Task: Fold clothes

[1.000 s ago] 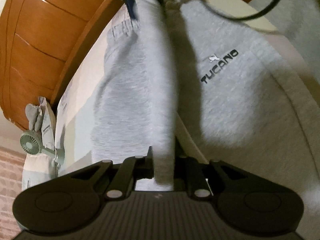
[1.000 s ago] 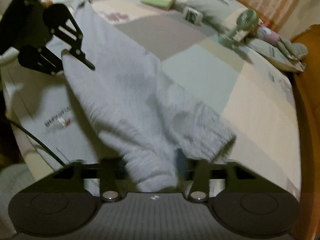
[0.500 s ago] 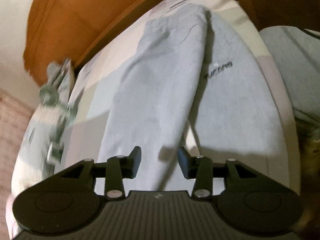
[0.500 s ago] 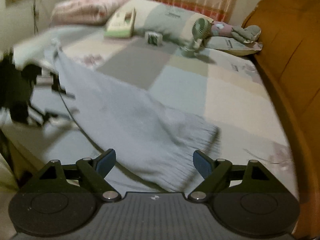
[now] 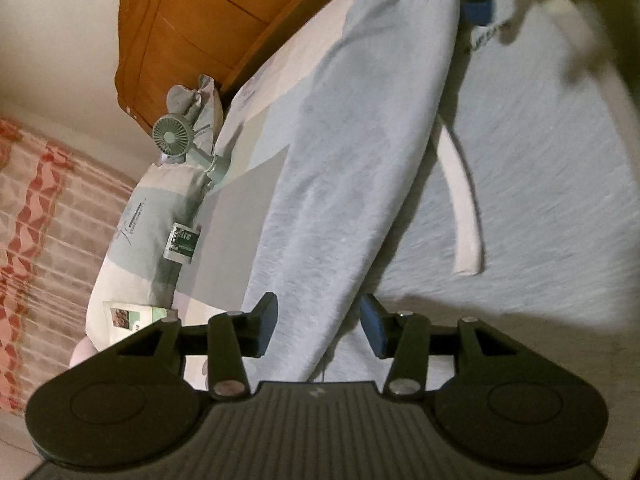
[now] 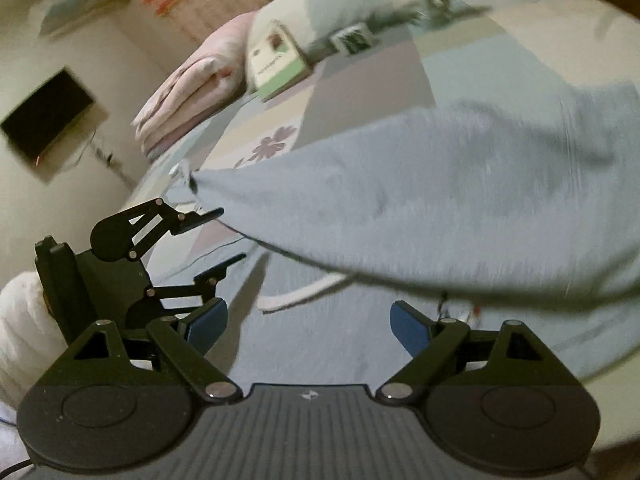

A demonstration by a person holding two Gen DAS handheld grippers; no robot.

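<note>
Home bedroom, patchwork-covered bed (image 5: pixel 240 200), wooden headboard (image 5: pixel 208 20), pillows (image 6: pixel 192 92), pink curtain (image 5: pixel 28 240), small fan (image 5: pixel 172 136)

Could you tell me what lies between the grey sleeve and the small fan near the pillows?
In the left wrist view, only bare patchwork bedspread lies between the sleeve and the fan; a small green box sits off to one side, by the pillow.

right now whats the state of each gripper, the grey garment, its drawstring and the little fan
left gripper: open, fingers either side of the folded part, not gripping
right gripper: open, empty, above the cloth
grey garment: released, one part folded over the rest, flat on the bed
drawstring: loose on the cloth
fan: propped by the pillow; spinning or not, cannot tell
</note>
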